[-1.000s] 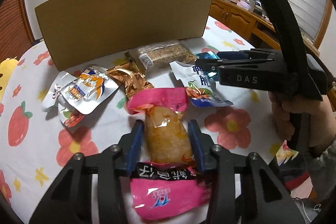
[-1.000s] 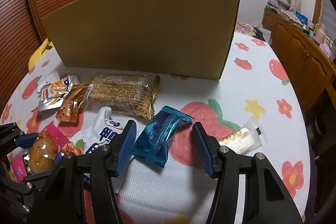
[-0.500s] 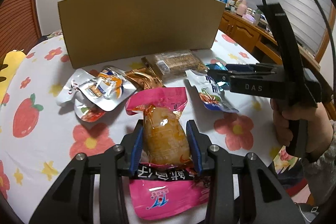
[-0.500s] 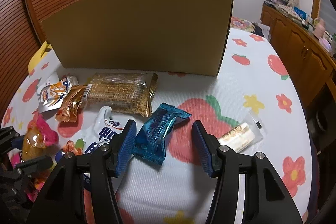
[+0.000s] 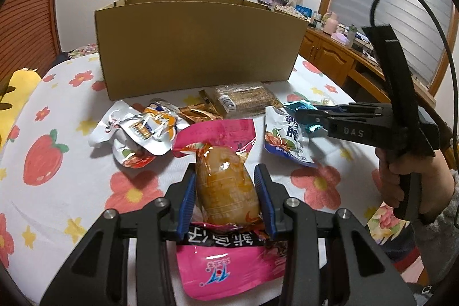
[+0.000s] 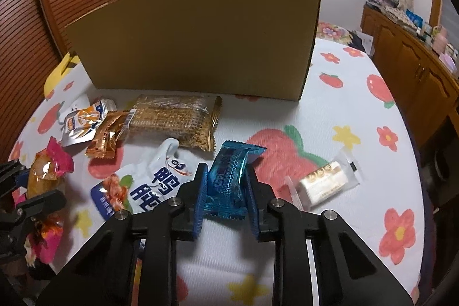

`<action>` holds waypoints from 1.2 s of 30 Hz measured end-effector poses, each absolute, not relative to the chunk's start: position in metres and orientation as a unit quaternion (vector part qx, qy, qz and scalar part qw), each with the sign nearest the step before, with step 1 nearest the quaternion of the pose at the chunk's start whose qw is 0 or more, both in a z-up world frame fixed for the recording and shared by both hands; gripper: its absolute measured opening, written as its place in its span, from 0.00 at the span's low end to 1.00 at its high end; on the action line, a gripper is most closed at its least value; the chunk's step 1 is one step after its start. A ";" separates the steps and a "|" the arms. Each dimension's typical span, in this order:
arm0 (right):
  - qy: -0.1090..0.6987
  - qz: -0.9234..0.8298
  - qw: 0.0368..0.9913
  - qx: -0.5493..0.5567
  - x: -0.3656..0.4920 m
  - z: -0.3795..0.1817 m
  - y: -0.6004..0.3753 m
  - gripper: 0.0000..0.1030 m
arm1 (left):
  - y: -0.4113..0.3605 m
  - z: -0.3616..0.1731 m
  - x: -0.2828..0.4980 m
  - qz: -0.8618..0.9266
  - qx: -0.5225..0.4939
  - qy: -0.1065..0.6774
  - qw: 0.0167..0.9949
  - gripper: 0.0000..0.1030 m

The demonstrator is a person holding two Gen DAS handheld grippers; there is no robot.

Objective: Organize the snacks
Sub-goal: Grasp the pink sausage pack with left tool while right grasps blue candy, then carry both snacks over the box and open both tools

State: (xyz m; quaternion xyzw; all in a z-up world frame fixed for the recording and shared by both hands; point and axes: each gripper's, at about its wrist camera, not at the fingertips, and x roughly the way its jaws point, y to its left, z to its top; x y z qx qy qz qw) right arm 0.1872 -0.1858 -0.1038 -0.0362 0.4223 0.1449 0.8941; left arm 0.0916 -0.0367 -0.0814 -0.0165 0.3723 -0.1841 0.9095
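Both tongs are loaded, and what matters for the next move is where the cardboard box (image 5: pixel 198 42) stands relative to them: straight ahead of each, beyond the scatter of snacks, with its tall near wall facing the person and its open top visible only as a thin rim in the left wrist view. The left tongs (image 5: pixel 226 191) are closed on the pink packet (image 5: pixel 225 185), pressing on the plump orange middle; the packet's long axis runs along the fingers, its crimped pink end toward the box and its printed tail hanging back under the tongs. The right tongs (image 6: pixel 226 185) are clamped on the blue wrapper (image 6: pixel 229 174), which likewise lies lengthwise between the fingers, its far end pointing up and toward the box's right half. Both packets seem raised off the flowered surface (image 6: pixel 330 111), though how high is hard to tell. On the surface between tongs and box lie the cereal bar (image 6: pixel 175 119) just before the wall, a white pouch (image 6: pixel 143 185), a silver pouch (image 5: pixel 143 131), a gold wrapper (image 6: pixel 107 134) and, off to the right, a small clear packet (image 6: pixel 324 184). Neither side looks clearly nearer the box; I judge each must rise over the wall's top edge before letting go.
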 end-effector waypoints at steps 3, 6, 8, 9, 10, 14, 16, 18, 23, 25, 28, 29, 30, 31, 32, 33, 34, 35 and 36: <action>0.418 0.150 0.896 -0.023 0.183 -0.101 -0.190 0.22 | -0.032 -0.080 0.089 -0.180 -0.022 0.369 0.911 0.37; 0.409 0.151 0.900 -0.020 0.177 -0.097 -0.192 0.22 | -0.030 -0.077 0.087 -0.180 -0.026 0.364 0.914 0.37; 0.404 0.153 0.902 -0.022 0.173 -0.094 -0.191 0.22 | -0.028 -0.073 0.085 -0.180 -0.030 0.358 0.916 0.37; 0.401 0.154 0.903 -0.024 0.170 -0.093 -0.191 0.22 | -0.027 -0.070 0.084 -0.181 -0.032 0.354 0.917 0.37; 0.399 0.156 0.903 -0.025 0.167 -0.091 -0.190 0.22 | -0.026 -0.068 0.083 -0.182 -0.034 0.350 0.918 0.37; 0.390 0.159 0.906 -0.033 0.159 -0.086 -0.187 0.22 | -0.022 -0.056 0.080 -0.186 -0.037 0.335 0.923 0.37; 0.385 0.162 0.908 -0.035 0.155 -0.081 -0.187 0.22 | -0.019 -0.049 0.080 -0.187 -0.041 0.325 0.926 0.37; 0.381 0.165 0.909 -0.036 0.151 -0.076 -0.187 0.22 | -0.016 -0.042 0.081 -0.181 -0.041 0.314 0.931 0.37; 0.364 0.171 0.915 -0.038 0.146 -0.060 -0.187 0.22 | -0.006 -0.022 0.089 -0.170 -0.032 0.290 0.941 0.37; 0.354 0.172 0.919 -0.039 0.146 -0.051 -0.186 0.22 | -0.002 -0.013 0.093 -0.166 -0.029 0.279 0.945 0.37; 0.339 0.176 0.923 -0.045 0.145 -0.038 -0.183 0.22 | 0.003 0.003 0.099 -0.160 -0.021 0.261 0.952 0.37; 0.335 0.177 0.924 -0.046 0.145 -0.035 -0.183 0.22 | 0.005 0.006 0.100 -0.159 -0.019 0.258 0.953 0.37; 0.329 0.180 0.926 -0.048 0.146 -0.029 -0.182 0.22 | 0.006 0.010 0.102 -0.157 -0.016 0.254 0.954 0.37; 0.324 0.181 0.927 -0.050 0.147 -0.025 -0.181 0.22 | 0.007 0.013 0.105 -0.156 -0.013 0.251 0.955 0.37; 0.321 0.182 0.928 -0.051 0.148 -0.022 -0.181 0.22 | 0.008 0.018 0.108 -0.155 -0.011 0.248 0.956 0.37; 0.316 0.182 0.930 -0.053 0.150 -0.017 -0.180 0.22 | 0.008 0.021 0.110 -0.155 -0.008 0.245 0.957 0.37; 0.311 0.182 0.931 -0.055 0.151 -0.014 -0.179 0.22 | 0.008 0.026 0.113 -0.156 -0.004 0.242 0.958 0.37; 0.309 0.182 0.932 -0.057 0.152 -0.011 -0.178 0.22 | 0.009 0.029 0.117 -0.156 -0.001 0.240 0.958 0.37; 0.304 0.182 0.933 -0.058 0.154 -0.008 -0.177 0.22 | 0.009 0.032 0.120 -0.156 0.001 0.238 0.959 0.37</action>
